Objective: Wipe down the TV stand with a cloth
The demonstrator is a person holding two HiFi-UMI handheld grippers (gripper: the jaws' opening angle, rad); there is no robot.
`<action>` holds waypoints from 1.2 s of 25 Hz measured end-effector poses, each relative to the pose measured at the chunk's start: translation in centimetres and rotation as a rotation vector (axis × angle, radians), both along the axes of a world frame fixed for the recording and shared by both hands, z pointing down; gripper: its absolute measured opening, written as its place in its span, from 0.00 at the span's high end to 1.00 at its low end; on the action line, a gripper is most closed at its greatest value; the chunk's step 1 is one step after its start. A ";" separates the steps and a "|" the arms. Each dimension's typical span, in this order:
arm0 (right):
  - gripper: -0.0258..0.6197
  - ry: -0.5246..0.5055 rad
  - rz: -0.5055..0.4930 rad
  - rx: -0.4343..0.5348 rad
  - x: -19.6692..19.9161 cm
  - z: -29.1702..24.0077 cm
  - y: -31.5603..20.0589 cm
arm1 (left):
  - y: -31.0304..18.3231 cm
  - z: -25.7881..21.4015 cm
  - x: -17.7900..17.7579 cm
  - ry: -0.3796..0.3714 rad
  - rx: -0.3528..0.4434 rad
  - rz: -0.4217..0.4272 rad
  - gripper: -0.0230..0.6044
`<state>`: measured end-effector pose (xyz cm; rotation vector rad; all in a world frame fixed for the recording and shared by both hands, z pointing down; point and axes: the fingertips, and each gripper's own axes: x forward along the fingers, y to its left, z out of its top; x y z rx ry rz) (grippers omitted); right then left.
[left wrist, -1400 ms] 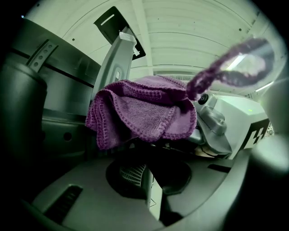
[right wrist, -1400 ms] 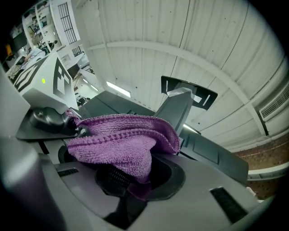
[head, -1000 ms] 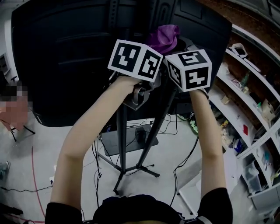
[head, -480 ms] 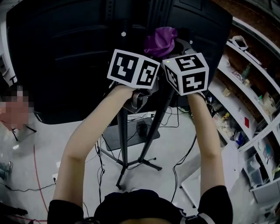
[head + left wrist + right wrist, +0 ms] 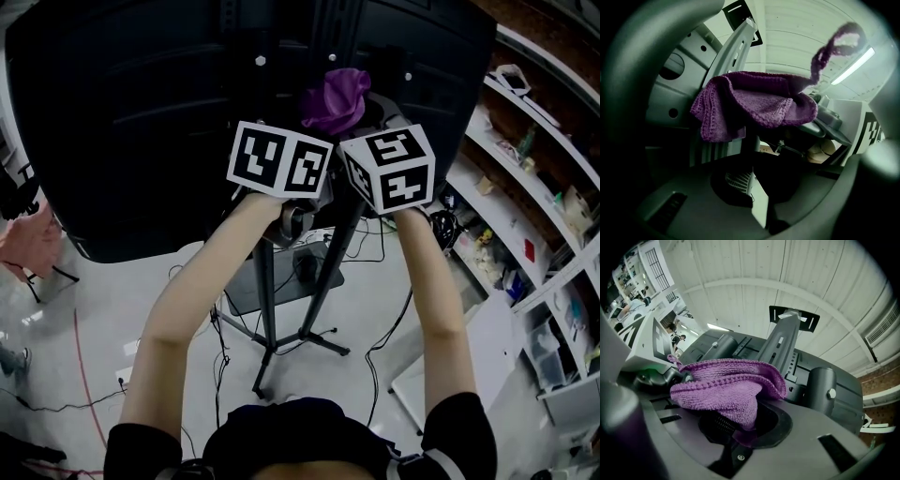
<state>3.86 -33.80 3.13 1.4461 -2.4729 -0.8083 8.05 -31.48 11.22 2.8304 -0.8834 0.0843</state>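
Observation:
A purple cloth [image 5: 335,97] is bunched against the dark back of the TV [image 5: 141,122], beside the stand's mount column [image 5: 780,341]. My right gripper [image 5: 361,111] reaches up from its marker cube and seems shut on the cloth [image 5: 726,385], which drapes over a black vent recess. My left gripper [image 5: 286,122] is held up just left of it, jaws spread wide with nothing between them. In the left gripper view the cloth [image 5: 750,108] hangs ahead, its loop tag [image 5: 834,42] sticking up. The stand's black pole and tripod legs [image 5: 264,309] drop to the floor below.
Cluttered white shelves [image 5: 525,216] line the right side. Black cables [image 5: 375,272] and a dark base plate [image 5: 281,291] lie on the floor around the legs. A red cable [image 5: 80,375] runs at the left, near a person [image 5: 28,239].
Both grippers and the cloth have shifted slightly left along the back of the TV, staying close together. The grip has not changed.

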 end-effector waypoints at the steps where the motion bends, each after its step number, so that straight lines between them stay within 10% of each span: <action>1: 0.86 -0.001 -0.002 -0.007 0.0 0.4 0.0 | 0.1 0.3 0.0 -0.002 -0.002 0.000 0.95; 30: 0.86 -0.022 -0.044 -0.219 -0.1 14.5 0.2 | 1.1 13.6 0.9 -0.082 -0.107 -0.027 0.95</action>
